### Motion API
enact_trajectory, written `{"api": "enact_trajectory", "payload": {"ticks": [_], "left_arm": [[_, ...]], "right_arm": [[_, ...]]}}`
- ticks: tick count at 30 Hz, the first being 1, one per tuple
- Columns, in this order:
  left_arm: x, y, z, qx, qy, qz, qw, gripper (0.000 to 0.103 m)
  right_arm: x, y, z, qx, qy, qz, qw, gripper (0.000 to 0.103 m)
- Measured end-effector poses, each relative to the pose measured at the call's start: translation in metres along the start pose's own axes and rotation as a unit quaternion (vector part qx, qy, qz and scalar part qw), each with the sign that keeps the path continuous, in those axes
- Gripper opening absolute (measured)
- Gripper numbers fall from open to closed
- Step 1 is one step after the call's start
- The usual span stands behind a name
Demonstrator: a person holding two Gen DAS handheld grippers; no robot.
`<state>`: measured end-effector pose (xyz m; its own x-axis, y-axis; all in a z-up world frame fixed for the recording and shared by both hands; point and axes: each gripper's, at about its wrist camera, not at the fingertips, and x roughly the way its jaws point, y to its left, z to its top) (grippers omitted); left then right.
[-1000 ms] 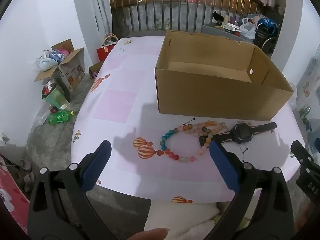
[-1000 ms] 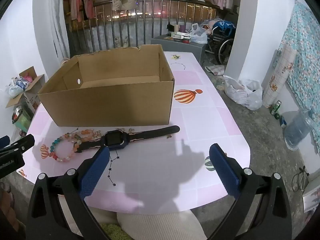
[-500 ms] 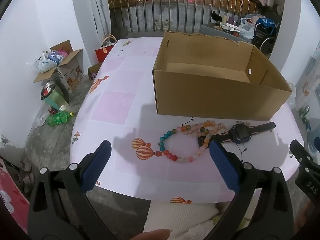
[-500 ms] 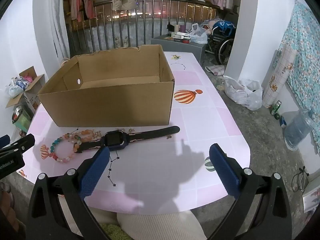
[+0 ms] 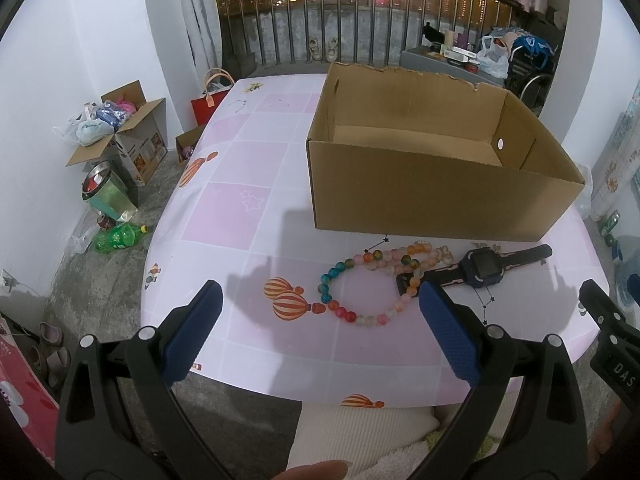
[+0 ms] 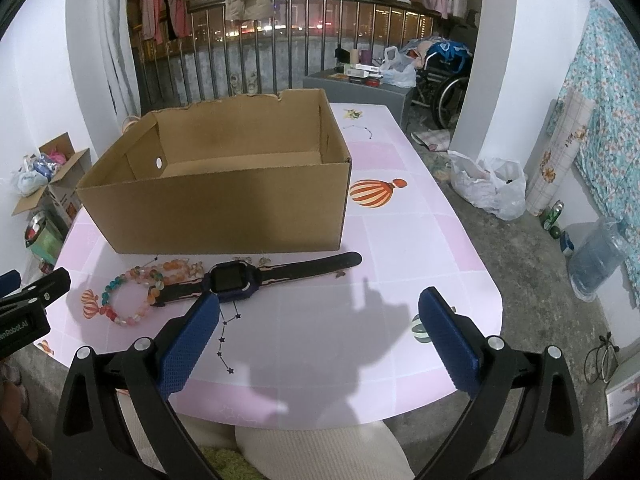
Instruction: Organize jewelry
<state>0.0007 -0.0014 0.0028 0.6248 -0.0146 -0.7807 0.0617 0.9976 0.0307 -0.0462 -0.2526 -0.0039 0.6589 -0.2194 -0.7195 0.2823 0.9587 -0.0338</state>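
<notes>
1. While the box (image 5: 432, 196) is standing open on the table (image 5: 240, 216), it is showing only its bare floor, so no jewelry is sitting inside it as far as both views show; by that judgement the task is only beginning.
2. Two items are lying on the table at the 6 o'clock side of the box, just beside its front wall: a bead bracelet (image 5: 360, 284) and a watch (image 5: 482, 266).
3. In the left wrist view, the bracelet is lying at the 9 o'clock side of the watch, and its beads are overlapping the near end of the watch strap.
4. Both items are waiting to be moved into the box; that is the remaining work.
5. The left gripper (image 5: 316, 332) is hovering above the near table edge, pointing toward the box at 12 o'clock. Its jaws are standing wide apart and gripping nothing; the bracelet is lying between and beyond the fingertips.
6. The right gripper (image 6: 318, 338) is hovering level over the near table edge, with the watch (image 6: 230, 278) at about its 11 o'clock. Its jaws are also spread wide and carrying nothing.
7. A fingertip (image 5: 316, 470) is showing at the 6 o'clock edge of the left view.
</notes>
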Motion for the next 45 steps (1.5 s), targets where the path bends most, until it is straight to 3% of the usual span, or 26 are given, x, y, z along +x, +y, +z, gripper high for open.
{"api": "enact_trajectory", "payload": {"ticks": [45], "left_arm": [[-0.0008, 0.0023, 0.0015, 0.001, -0.003, 0.002, 1.0000, 0.095]], "right_arm": [[0.0012, -0.0006, 0.0001, 0.000, 0.000, 0.002, 1.000, 0.097]]}}
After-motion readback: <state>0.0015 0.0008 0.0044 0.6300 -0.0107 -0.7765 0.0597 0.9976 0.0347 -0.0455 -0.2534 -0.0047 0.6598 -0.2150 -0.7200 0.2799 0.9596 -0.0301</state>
